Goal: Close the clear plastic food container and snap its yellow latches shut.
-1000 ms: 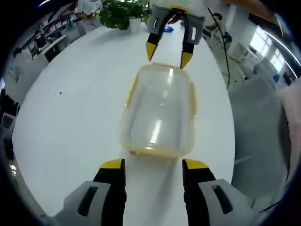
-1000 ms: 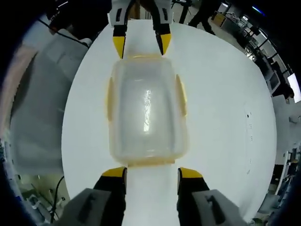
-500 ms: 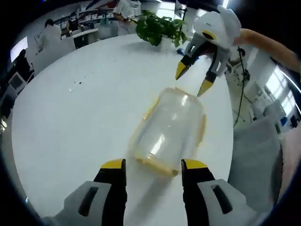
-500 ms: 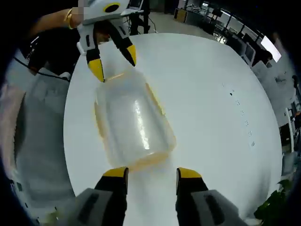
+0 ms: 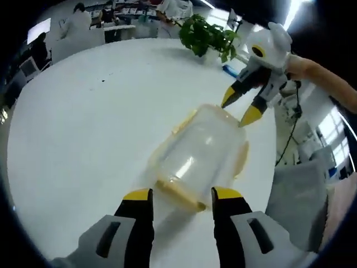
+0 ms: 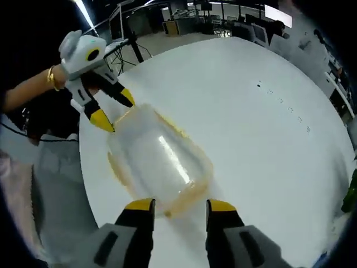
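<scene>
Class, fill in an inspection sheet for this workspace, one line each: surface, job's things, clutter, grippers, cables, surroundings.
Surface: white round table, a few small dark specks.
Job's things: clear plastic container lying on the table between the two grippers; yellow latches along its edges, whether snapped cannot be told.
Clutter: nothing seen near the container.
Grippers: left gripper open at one end of the container; right gripper open at the other end.
Cables: a dark cable hanging beyond the table edge.
Surroundings: potted plant at the far table edge; desks and people behind.
</scene>
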Available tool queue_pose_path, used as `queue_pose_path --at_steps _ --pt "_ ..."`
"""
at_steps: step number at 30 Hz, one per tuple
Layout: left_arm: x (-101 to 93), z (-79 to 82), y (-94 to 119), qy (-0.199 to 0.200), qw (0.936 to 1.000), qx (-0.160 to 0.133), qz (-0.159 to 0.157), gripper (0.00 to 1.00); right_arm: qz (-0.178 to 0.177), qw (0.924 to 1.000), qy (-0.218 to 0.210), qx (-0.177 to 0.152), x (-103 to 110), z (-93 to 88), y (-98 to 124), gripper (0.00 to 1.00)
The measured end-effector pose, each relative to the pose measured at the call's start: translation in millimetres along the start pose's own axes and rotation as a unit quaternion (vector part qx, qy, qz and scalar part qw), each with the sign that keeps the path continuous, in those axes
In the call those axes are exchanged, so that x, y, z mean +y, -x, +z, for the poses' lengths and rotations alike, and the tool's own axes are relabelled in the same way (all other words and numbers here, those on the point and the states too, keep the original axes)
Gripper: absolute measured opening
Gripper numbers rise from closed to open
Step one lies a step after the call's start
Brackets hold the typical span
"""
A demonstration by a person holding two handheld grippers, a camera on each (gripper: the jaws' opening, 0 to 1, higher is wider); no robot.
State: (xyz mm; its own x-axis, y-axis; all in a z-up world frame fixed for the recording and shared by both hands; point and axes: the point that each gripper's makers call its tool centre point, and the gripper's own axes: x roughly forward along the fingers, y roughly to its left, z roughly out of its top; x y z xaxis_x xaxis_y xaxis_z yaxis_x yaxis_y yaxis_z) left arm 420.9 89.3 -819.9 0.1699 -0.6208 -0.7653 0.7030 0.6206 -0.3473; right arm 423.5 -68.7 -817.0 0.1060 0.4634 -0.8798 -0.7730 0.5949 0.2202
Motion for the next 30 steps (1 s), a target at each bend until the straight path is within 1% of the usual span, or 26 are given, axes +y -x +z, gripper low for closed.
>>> queue_pose_path --at_steps 2,3,5,7,9,11,14,15,16,17,18,20,21,23,26,27,28,29,30 --pt "-3.9 -1.6 -1 0.017 0.9997 0.000 -0.015 0.34 0.004 1.0000 -0.009 0.001 1 -0.4 -1 0.34" --pt "-4.5 -1.5 -1 0.020 0.9997 0.000 -0.017 0.31 0.005 0.9999 -0.016 0.001 1 -0.1 -1 0.34" --pt "-4.1 -1.9 -1 0.022 0.9997 -0.001 -0.014 0.31 0.013 0.9995 -0.027 -0.004 3 1.0 -3 0.34" --pt "-3.4 -1.9 -2 0.025 0.9996 -0.003 -0.016 0.31 0.031 0.9988 -0.034 -0.016 9 4.2 -7 0.33" --pt "-4.1 -3.2 -2 0.043 0.9988 -0.002 -0.024 0.31 0.032 0.9980 -0.052 -0.016 8 4.0 -9 0.36" --pt "-3.5 -3.6 -3 0.054 0.9982 -0.002 -0.028 0.30 0.035 0.9979 -0.050 -0.017 9 3.5 -9 0.36" --pt "-5.0 -2.6 -3 0.040 0.9988 0.000 -0.030 0.29 0.037 0.9978 -0.050 -0.021 9 3.6 -9 0.35" --pt "-5.4 -2.0 -4 0.041 0.9987 0.001 -0.028 0.28 0.038 0.9976 -0.054 -0.021 9 3.8 -10 0.35" --pt "-4.3 -1.5 -4 0.062 0.9978 0.002 -0.024 0.28 0.040 0.9968 -0.065 -0.020 10 3.2 -10 0.35" --pt "-3.2 -0.4 -4 0.092 0.9956 0.001 -0.020 0.26 0.043 0.9961 -0.075 -0.020 10 2.4 -10 0.34" --pt "-1.2 -0.2 -4 0.097 0.9949 0.005 -0.027 0.25 0.049 0.9953 -0.080 -0.021 10 1.7 -11 0.34" --pt "-2.2 0.4 -4 0.076 0.9966 0.007 -0.031 0.24 0.066 0.9925 -0.101 -0.017 14 -2.1 -12 0.34" --pt "-2.7 0.5 -4 0.061 0.9976 0.011 -0.032 0.24 0.068 0.9921 -0.103 -0.018 15 -2.6 -12 0.33" --pt "-3.4 1.2 -5 0.064 0.9974 0.014 -0.032 0.24 0.067 0.9928 -0.096 -0.024 16 -2.3 -12 0.33" --pt "-3.4 1.2 -6 0.073 0.9967 0.014 -0.034 0.23 0.066 0.9932 -0.094 -0.020 17 -0.8 -12 0.33" --pt "20.2 -16.2 -2 0.066 0.9959 0.052 0.033 0.21 0.064 0.9927 -0.102 -0.008 17 -3.8 -11 0.33" --pt "-1.0 -4.9 -7 0.065 0.9973 0.023 -0.026 0.21 0.063 0.9930 -0.098 -0.018 16 -0.2 -12 0.33" --pt "-1.5 -6.2 -6 0.061 0.9975 0.025 -0.024 0.21 0.063 0.9929 -0.099 -0.018 16 -0.4 -13 0.33" --pt "0.4 -1.0 -7 0.058 0.9979 0.017 -0.025 0.21 0.059 0.9914 -0.115 -0.021 12 -0.5 -12 0.33"
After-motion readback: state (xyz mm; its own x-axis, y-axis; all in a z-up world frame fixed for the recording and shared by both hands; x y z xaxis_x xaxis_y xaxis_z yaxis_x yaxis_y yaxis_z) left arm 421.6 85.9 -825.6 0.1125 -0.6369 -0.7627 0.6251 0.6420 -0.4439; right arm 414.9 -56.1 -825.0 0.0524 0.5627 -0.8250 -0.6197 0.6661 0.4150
